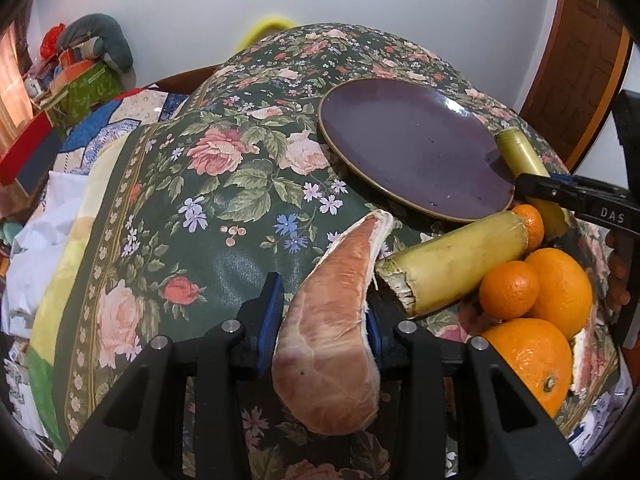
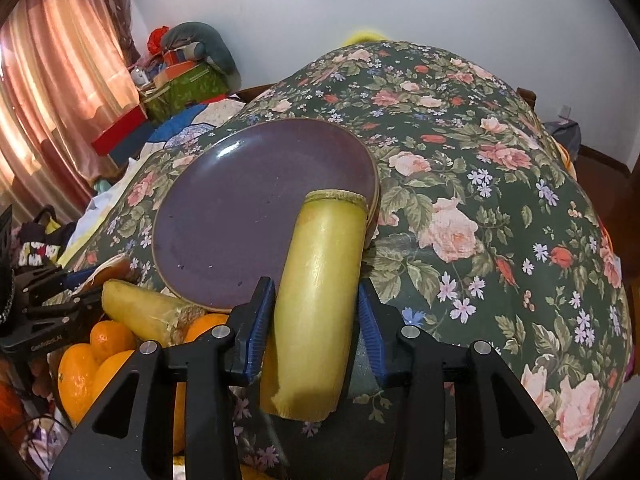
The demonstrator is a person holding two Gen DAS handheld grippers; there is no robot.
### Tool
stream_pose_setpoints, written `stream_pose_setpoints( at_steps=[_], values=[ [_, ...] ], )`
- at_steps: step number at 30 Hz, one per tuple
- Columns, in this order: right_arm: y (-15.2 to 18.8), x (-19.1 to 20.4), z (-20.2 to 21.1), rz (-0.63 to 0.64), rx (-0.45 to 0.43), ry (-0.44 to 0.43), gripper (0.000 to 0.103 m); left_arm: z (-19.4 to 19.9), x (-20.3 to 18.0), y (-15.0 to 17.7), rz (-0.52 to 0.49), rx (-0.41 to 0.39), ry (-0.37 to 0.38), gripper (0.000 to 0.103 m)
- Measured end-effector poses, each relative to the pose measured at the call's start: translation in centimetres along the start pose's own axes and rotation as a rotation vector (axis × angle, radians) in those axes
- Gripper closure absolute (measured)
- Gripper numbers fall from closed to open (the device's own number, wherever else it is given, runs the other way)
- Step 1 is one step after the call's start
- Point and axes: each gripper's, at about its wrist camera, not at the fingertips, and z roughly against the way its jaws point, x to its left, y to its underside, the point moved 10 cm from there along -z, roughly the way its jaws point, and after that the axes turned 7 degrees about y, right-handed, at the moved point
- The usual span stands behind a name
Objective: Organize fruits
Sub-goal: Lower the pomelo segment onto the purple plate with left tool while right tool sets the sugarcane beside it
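The left gripper (image 1: 320, 320) grasps a peeled pink pomelo wedge (image 1: 332, 344) between its blue pads, the wedge pointing forward over the dark green floral tablecloth (image 1: 192, 216). Ahead and to its right lies a round purple glazed plate (image 1: 412, 148); closer on the right, a yellow-green sugarcane piece (image 1: 452, 260) rests against a pile of oranges (image 1: 560, 280) and smaller tangerines (image 1: 508, 296).

The right gripper (image 2: 316, 320) clamps a second pale yellow-green sugarcane section (image 2: 320, 300) — its far cut end reaching over the plate's (image 2: 240, 208) near-right rim. To this gripper's left sit the other sugarcane piece (image 2: 140, 312) and the oranges (image 2: 76, 376).
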Motion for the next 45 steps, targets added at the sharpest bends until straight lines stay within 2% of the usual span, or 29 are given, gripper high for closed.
stream_pose_setpoints(
  at_steps=[8,16,33,38,45],
  values=[
    [0.0,0.3,0.9,-0.008,-0.003,-0.021,0.069,1.3,0.2,-0.8,0.007,-0.025,0.003,0.074],
    [-1.1,1.0,2.8,0.02,-0.059,-0.016,0.069,2.8,-0.5,-2.5,-0.008,-0.071,0.008,0.08],
    [-4.7,2.2,4.9,0.035,-0.164,-0.026,0.069,6.0,-2.1,-8.2,-0.029,-0.214,0.028,0.082],
    [-5.9,2.4,4.4,0.036,-0.18,-0.027,0.069,5.9,-2.5,-10.1,-0.04,-0.244,0.028,0.082],
    [-7.3,2.5,3.0,0.051,-0.177,-0.019,0.069,3.9,-3.0,-11.9,-0.045,-0.24,0.037,0.082]
  ],
)
